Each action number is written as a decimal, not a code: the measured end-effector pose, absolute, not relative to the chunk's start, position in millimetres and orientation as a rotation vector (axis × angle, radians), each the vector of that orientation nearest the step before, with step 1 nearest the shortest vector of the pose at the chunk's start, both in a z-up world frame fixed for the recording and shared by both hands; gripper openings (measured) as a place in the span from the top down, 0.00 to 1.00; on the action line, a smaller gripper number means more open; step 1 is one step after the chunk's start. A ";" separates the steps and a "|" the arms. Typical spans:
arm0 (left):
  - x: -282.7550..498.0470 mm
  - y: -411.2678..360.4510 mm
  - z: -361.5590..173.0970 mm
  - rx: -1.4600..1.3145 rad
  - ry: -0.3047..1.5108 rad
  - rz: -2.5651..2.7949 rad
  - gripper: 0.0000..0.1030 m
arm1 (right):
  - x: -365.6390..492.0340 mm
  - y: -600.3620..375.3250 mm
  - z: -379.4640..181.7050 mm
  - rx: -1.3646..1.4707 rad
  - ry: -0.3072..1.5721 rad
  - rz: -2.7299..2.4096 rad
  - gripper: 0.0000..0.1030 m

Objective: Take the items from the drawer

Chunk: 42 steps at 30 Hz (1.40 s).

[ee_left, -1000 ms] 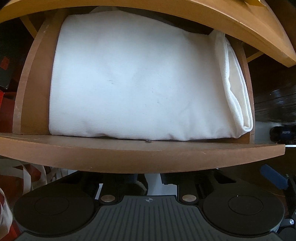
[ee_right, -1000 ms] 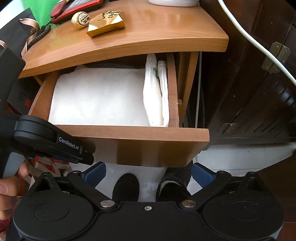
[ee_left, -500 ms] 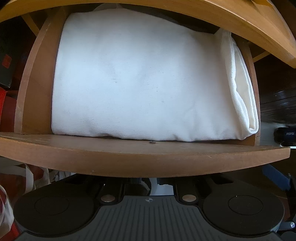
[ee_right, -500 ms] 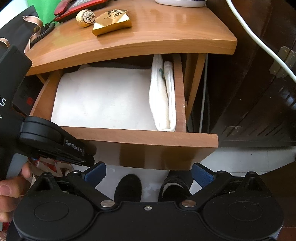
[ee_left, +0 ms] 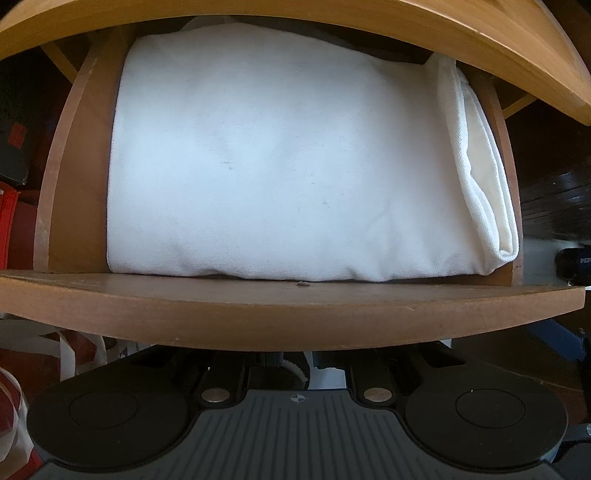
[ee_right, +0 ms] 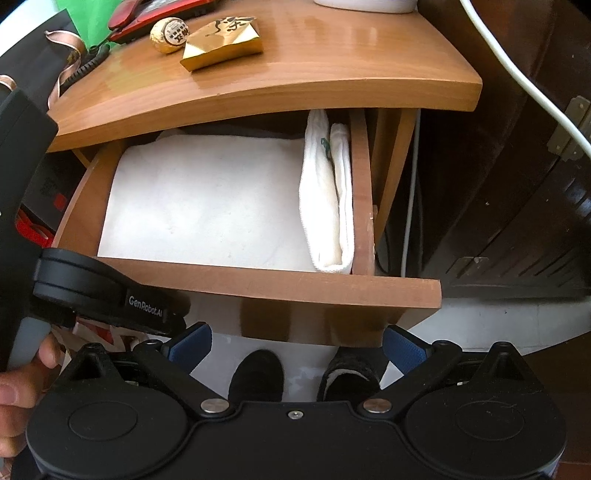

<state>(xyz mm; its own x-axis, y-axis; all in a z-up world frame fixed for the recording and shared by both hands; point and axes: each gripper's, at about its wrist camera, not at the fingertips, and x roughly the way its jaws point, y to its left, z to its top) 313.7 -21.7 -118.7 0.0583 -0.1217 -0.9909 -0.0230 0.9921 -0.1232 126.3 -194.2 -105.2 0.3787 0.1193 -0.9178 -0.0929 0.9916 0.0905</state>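
Nearest in the right wrist view, the right gripper [ee_right: 297,345] has its 2 blue fingers [ee_right: 190,341] spread wide apart, with nothing between them; below the gap 2 dark shoes [ee_right: 255,376] stand on the pale floor. At the left edge, the left gripper [ee_right: 107,295] reaches under the front panel of the drawer [ee_right: 332,286], held by a hand [ee_right: 22,384]. In the left wrist view this panel hides the fingers of the left gripper, so I cannot tell if they are spread or pressed together.

The drawer is pulled out from the wooden nightstand [ee_right: 332,74]. Inside it lies a folded white cloth [ee_left: 280,166], which fills almost the whole drawer. Its folded layers stand against the right wall of the drawer, and its near edge touches the front panel.

Farther, on the top of the nightstand, a gold box [ee_right: 223,44] lies beside a small round gold-wrapped item [ee_right: 170,29], with a red telephone [ee_right: 155,11] behind them. A white cable [ee_right: 517,74] runs across the dark wooden furniture on the right.
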 end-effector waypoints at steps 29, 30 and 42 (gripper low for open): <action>344.0 -27.3 -110.1 -0.095 1.475 -0.059 0.87 | 158.6 -198.0 -99.1 0.003 1.112 0.178 0.03; 346.1 -27.8 -109.9 -0.093 1.473 -0.059 0.87 | 161.3 -197.7 -98.7 -0.002 1.108 0.179 0.03; 357.5 -27.9 -107.0 -0.092 1.444 -0.051 0.87 | 194.2 -198.8 -92.3 -0.015 1.076 0.195 0.03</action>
<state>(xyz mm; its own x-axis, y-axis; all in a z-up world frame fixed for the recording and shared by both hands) 357.5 -27.9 -107.0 0.1258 -0.0905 -0.9879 -0.0203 0.9954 -0.0937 194.2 -198.8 -92.3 0.4593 0.1508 -0.8754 -0.1652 0.9828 0.0827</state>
